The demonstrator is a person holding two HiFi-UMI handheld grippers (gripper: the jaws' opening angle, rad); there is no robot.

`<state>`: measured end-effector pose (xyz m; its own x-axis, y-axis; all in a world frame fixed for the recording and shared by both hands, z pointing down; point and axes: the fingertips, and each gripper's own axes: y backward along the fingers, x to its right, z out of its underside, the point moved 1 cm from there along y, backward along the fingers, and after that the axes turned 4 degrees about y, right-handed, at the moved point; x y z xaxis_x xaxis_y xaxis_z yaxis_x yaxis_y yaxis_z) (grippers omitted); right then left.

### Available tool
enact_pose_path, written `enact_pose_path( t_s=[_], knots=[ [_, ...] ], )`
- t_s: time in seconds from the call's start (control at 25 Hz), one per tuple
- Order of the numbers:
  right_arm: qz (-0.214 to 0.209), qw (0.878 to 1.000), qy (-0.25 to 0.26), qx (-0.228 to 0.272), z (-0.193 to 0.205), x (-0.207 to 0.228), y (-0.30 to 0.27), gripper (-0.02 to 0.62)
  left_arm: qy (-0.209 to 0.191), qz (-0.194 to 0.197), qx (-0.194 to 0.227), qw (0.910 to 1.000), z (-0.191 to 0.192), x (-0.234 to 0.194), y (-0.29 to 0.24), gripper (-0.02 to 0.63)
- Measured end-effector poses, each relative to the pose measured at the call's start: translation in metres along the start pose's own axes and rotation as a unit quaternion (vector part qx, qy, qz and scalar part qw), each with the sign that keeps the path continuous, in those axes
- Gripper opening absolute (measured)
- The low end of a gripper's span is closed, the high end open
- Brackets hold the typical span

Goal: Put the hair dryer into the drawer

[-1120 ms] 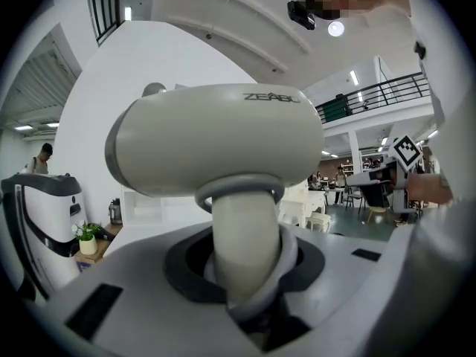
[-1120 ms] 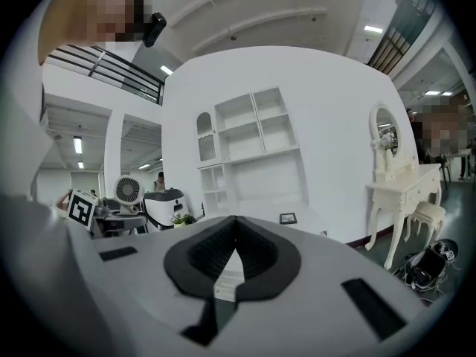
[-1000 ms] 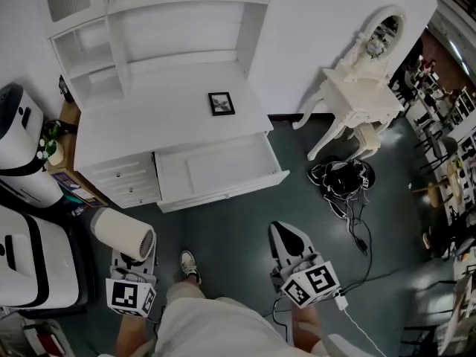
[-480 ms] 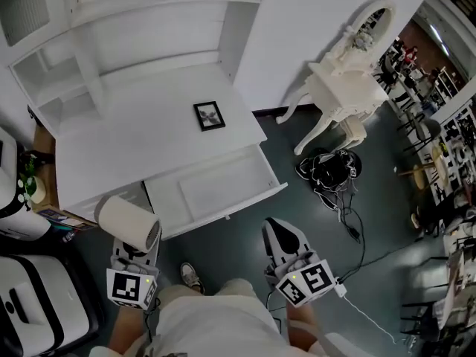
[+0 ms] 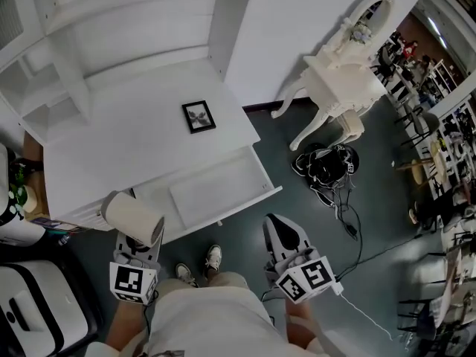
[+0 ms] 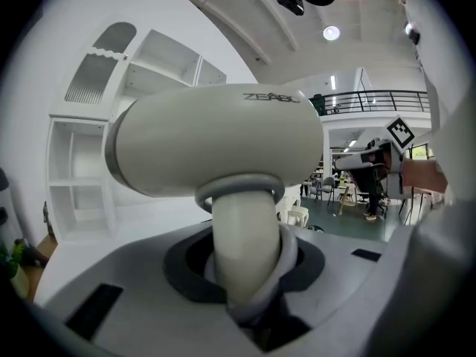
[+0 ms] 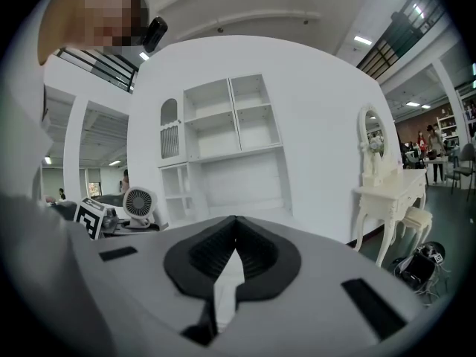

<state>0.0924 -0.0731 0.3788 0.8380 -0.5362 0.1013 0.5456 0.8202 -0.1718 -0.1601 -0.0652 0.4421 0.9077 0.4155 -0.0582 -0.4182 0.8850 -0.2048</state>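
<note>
The cream hair dryer (image 5: 132,218) stands upright, its handle (image 6: 245,253) clamped between the jaws of my left gripper (image 5: 136,245). In the left gripper view its barrel (image 6: 216,140) fills the upper middle, pointing sideways. The dryer hangs just off the front left corner of the open white drawer (image 5: 212,190), which is pulled out of the white desk (image 5: 141,136) and looks empty. My right gripper (image 5: 277,229) floats over the dark floor, below and right of the drawer. Its jaws are together, with nothing between them (image 7: 234,229).
A small black picture frame (image 5: 198,116) lies on the desk top, under white shelves (image 5: 111,21). A white dressing table with mirror (image 5: 335,80) stands to the right, black cables (image 5: 323,166) on the floor beside it. The person's shoes (image 5: 214,257) are near the drawer front.
Both grippers have moved toward the desk. The hair dryer, earlier well short of the drawer, is now at its front left corner. The right gripper stays shut and empty.
</note>
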Motion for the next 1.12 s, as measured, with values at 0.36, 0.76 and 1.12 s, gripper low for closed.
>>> enact_pose_path(
  t_s=[0.36, 0.76, 1.12],
  knots=[
    [-0.01, 1.0, -0.004, 0.002, -0.005, 0.045, -0.037, 0.009, -0.017, -0.01, -0.052, 0.9985, 0.017, -0.008, -0.058, 0.126],
    [0.009, 0.999, -0.021, -0.035, 0.021, 0.07, -0.047, 0.009, -0.044, 0.04, -0.16, 0.9853, 0.107, -0.005, -0.133, 0.126],
    [0.02, 0.997, -0.026, -0.064, 0.038, 0.074, -0.048, 0.009, -0.065, 0.07, -0.247, 0.9642, 0.188, 0.005, -0.187, 0.126]
  ],
)
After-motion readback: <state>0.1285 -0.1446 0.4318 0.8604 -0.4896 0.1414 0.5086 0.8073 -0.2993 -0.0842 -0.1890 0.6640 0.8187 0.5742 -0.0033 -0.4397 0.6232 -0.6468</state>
